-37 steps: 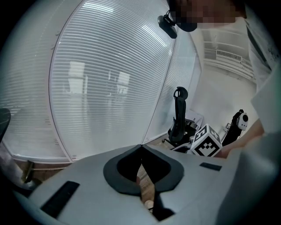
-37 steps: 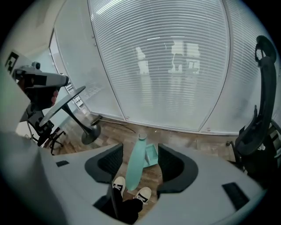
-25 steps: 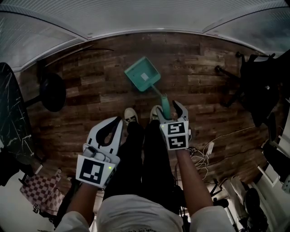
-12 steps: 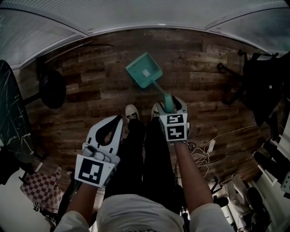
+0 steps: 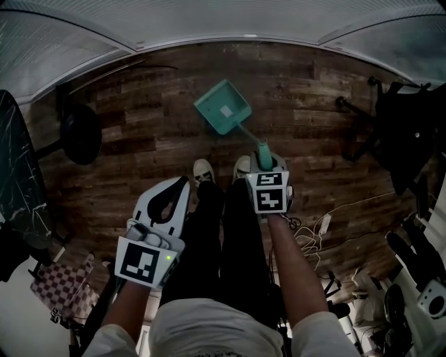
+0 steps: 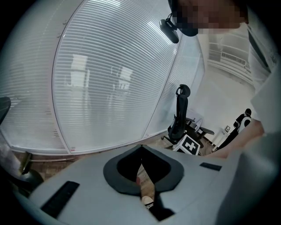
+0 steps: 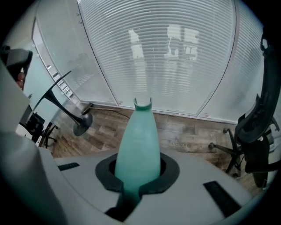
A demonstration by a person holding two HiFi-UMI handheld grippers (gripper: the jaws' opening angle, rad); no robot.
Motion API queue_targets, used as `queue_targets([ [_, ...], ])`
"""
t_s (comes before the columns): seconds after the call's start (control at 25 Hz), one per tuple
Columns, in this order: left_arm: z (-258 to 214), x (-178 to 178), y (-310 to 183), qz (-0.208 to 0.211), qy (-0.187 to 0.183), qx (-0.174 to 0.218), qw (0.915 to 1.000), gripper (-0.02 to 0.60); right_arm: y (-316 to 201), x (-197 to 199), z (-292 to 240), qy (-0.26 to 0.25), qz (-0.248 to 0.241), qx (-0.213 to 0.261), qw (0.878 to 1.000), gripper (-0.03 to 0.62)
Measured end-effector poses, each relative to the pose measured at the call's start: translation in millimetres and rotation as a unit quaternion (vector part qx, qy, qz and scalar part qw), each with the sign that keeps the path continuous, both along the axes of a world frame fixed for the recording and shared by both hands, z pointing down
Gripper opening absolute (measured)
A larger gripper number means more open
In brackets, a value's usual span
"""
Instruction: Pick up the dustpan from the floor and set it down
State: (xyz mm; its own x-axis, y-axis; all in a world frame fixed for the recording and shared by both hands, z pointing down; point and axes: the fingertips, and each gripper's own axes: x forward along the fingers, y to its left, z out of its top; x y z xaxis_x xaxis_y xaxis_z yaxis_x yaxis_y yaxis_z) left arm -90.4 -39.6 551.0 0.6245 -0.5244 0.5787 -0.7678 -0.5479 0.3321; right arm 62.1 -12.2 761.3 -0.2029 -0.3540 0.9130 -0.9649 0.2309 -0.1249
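- dark wood plank floor (image 5: 139,132) runs up to a curved wall of ribbed frosted glass panels (image 5: 209,21); the same panels fill both claw views.
- the teal dustpan (image 5: 223,107) sits out ahead of the person's pale shoes (image 5: 202,171), pan toward the glass, handle slanting back to the right claw (image 5: 265,159).
- the right claw has just been closing and now grips the dustpan (image 7: 137,145) by its thick handle, which stands between the jaws; whether the pan rests on the boards or hangs just above them cannot be told.
- the left claw (image 5: 182,183) is held low beside the person's left leg, its jaws drawn together with nothing between them; through the slit in the left claw view (image 6: 141,151) only floor and a shoe show.
- a round black stand base (image 5: 80,139) stands well to the left of the dustpan, and a black office chair (image 5: 408,125) well to its right.
- loose cables (image 5: 306,240) lie tangled on the floor just right of the person's legs, and a checked cloth (image 5: 59,293) sits at the lower left.
- the boards between the shoes and the pan lie bare.
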Motion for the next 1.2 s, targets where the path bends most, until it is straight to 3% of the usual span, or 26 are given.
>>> queue_targets([
  [0.04,0,-1,0,0.000,0.001,-0.001,1.0000,0.023,0,0,0,0.005,0.000,0.001,1.000,0.037],
  [0.2,-1,-3,0,-0.002,0.000,-0.001,1.0000,0.023,2,-2,0,0.002,-0.001,-0.004,1.000,0.025],
  [0.84,-10,-2,5,-0.006,-0.003,0.009,0.9999,0.023,2,-3,-23,-0.020,-0.013,0.025,0.999,0.023],
  [1.2,-38,0,12,-0.008,-0.002,0.024,0.9997,0.023,10,-2,-69,-0.031,-0.034,0.044,0.998,0.023],
])
